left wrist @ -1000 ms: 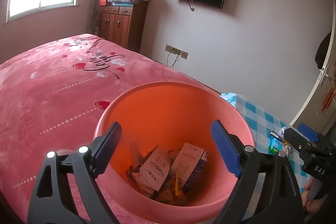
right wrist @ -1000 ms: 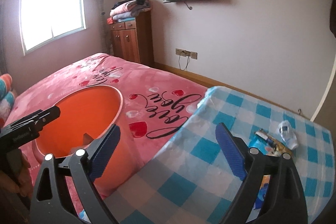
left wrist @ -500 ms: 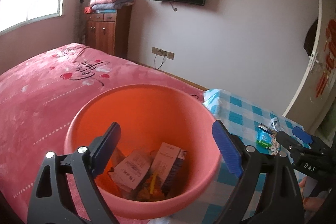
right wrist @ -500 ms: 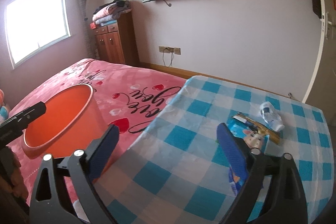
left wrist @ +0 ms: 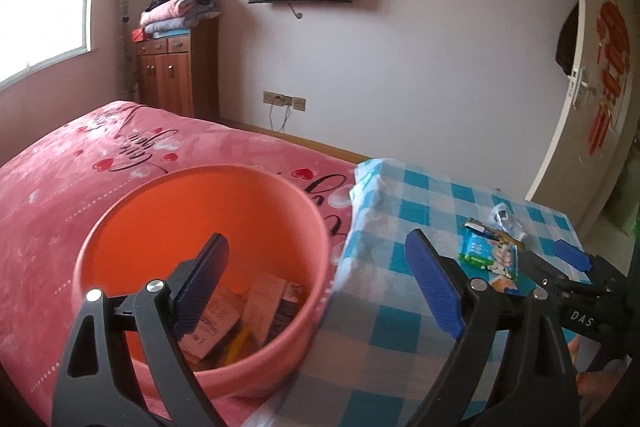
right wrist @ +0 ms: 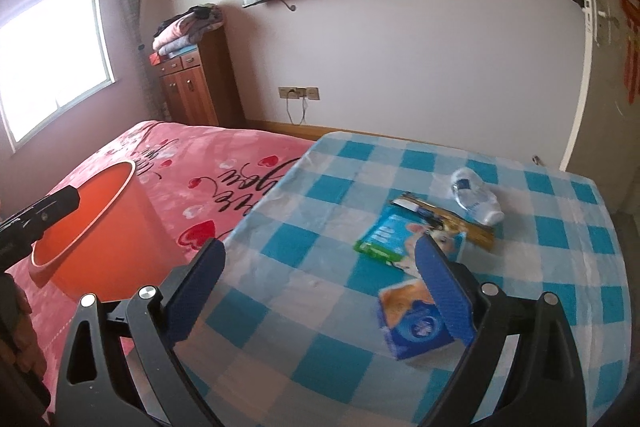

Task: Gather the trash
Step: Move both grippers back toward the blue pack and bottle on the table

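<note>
From the left wrist, the left gripper (left wrist: 316, 279) is wide apart and holds nothing. It hangs over the orange bin (left wrist: 204, 267), which sits on the pink bed (left wrist: 60, 187), pressed against the checked desk (left wrist: 400, 307). Boxes and papers already lie in the bin. The bed is soft, so a bump could tip the bin and spill them.

From the right wrist, the right gripper (right wrist: 320, 287) is also apart and empty. Trash waits on the desk: a blue pack (right wrist: 416, 327) near the right finger, a green pack (right wrist: 396, 239), a gold wrapper (right wrist: 452, 223) and a squashed bottle (right wrist: 476, 197). A careless grab may push the flat packs away or bunch up the slippery cloth.
</note>
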`<state>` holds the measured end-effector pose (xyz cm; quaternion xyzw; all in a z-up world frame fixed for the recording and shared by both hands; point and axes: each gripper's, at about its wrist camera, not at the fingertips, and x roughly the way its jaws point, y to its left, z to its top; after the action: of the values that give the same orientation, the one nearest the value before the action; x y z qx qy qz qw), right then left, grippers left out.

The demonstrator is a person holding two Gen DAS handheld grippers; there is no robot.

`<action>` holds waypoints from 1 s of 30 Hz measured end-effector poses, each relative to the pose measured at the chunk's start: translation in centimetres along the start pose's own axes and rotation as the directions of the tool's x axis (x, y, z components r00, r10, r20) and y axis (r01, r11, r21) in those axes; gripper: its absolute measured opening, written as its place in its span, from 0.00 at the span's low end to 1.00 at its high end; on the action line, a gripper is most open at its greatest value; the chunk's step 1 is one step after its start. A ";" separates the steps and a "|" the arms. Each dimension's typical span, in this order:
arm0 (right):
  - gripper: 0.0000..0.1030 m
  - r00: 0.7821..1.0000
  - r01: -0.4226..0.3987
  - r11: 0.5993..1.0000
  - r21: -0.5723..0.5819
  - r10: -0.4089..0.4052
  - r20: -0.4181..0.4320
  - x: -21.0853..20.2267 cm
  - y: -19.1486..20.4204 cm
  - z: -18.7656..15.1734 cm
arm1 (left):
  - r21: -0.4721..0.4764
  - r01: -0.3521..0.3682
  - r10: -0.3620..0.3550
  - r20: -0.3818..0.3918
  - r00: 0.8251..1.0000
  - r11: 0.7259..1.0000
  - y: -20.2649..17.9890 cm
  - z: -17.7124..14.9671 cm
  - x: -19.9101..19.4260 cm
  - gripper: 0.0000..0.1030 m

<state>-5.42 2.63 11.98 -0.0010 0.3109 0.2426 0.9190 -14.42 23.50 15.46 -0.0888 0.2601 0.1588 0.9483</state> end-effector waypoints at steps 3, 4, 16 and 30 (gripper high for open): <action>0.92 1.000 0.014 1.000 0.018 -0.013 -0.005 -0.3 -1.4 -0.4 | 0.022 0.011 -0.011 -0.008 1.000 1.000 -1.4 -0.2 0.3 0.88; 0.92 1.000 0.020 1.000 0.024 -0.020 -0.007 -0.3 -2.0 -0.5 | 0.029 0.015 -0.014 -0.012 1.000 0.999 -1.9 -0.2 0.4 0.88; 0.92 0.996 0.082 0.992 0.100 -0.077 -0.051 -0.6 -8.2 -2.0 | 0.106 0.083 -0.074 -0.086 0.994 0.991 -7.4 -1.9 2.8 0.88; 0.92 0.980 0.168 0.967 0.192 -0.144 -0.134 0.0 -16.9 -4.5 | 0.210 0.275 -0.212 -0.279 0.937 0.938 -17.0 -7.3 7.0 0.88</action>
<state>-0.43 -12.99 5.79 0.0535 0.3873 0.1359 0.9103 -6.21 7.63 7.08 -0.0218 0.3828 -0.0069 0.9235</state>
